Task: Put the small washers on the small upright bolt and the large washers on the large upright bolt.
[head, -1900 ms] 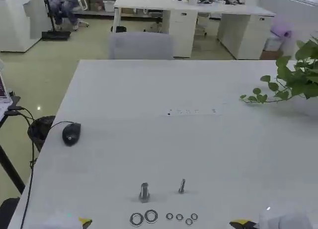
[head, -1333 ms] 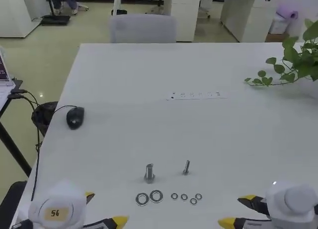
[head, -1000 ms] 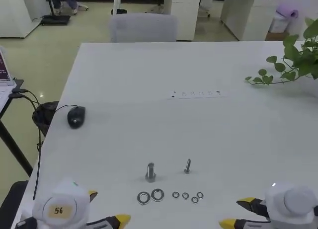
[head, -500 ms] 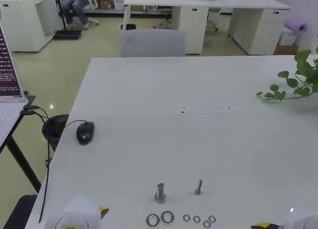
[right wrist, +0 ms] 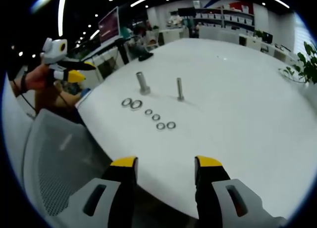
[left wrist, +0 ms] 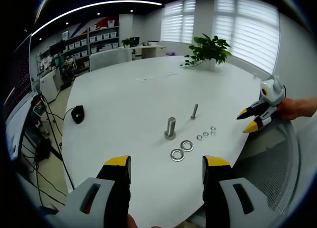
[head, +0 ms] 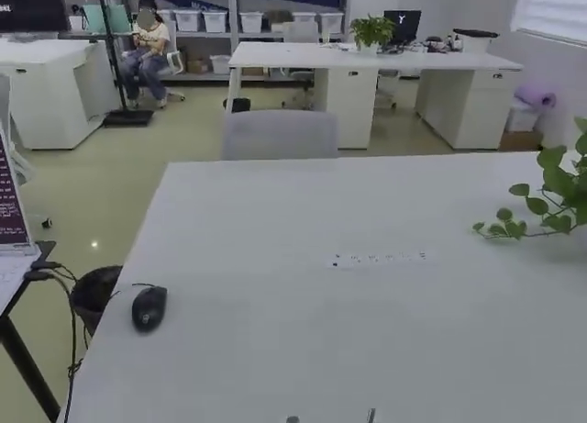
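Left gripper (left wrist: pixel 167 163) and right gripper (right wrist: pixel 166 163): fingers open, empty, near tabletop (left wrist: pixel 129 89) edge. Large washers (left wrist: pixel 182 150), small washers (left wrist: pixel 206 134) lie flat near large bolt (left wrist: pixel 170 128), small bolt (left wrist: pixel 194 111).

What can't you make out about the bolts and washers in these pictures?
- Head view: the large upright bolt and small upright bolt are cut off by the bottom edge, leaving just their tips.
- Left gripper view: the small washers are too small to tell whether any touch.
- Right gripper view: the large washers are blurred, so I cannot tell whether they overlap or lie side by side.
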